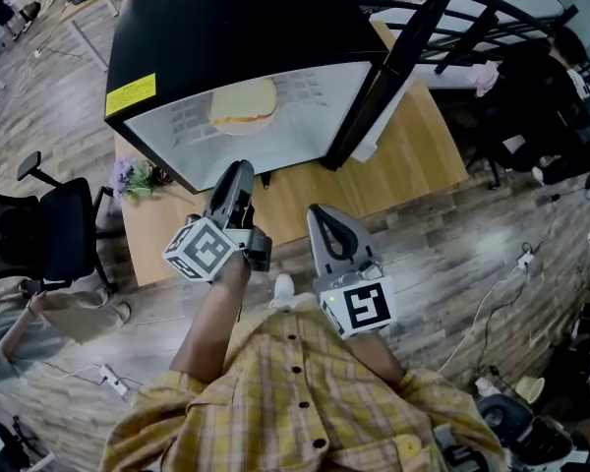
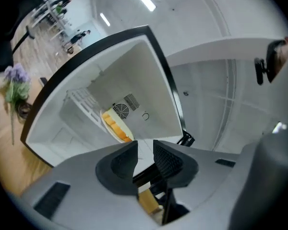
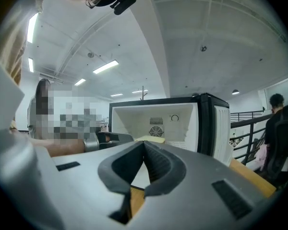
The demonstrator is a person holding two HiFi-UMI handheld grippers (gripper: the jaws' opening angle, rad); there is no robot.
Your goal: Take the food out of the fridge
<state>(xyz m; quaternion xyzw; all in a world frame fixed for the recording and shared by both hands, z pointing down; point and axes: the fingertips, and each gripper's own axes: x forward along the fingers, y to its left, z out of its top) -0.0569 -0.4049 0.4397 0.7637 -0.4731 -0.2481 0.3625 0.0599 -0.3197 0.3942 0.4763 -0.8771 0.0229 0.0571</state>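
Nearest the person, both grippers hover in front of the open fridge [image 1: 226,18], outside its mouth. The left gripper [image 2: 145,145] has its fingers a little apart with nothing between them. The right gripper [image 3: 144,143] has its fingers closed together at the tips, also empty. In the head view the left gripper's tips reach closer to the fridge's lower front edge than the right's. The right gripper sits further back, towards the side where the fridge door [image 1: 383,77] swings open. Under the fridge is the wooden bench [image 1: 413,155], with a small bunch of purple flowers [image 1: 128,177] at the fridge's left front corner. Deeper in, on the white shelf inside the fridge, lies the sandwich [image 1: 244,104]. It is straight ahead of the left fingers and somewhat up and in from them, well apart from both grippers. Its long axis seems to run across the fridge's mouth, side to side. By this reading the left hand is the better placed to reach in, and its fingers would have to spread wider to take the sandwich across its short side.
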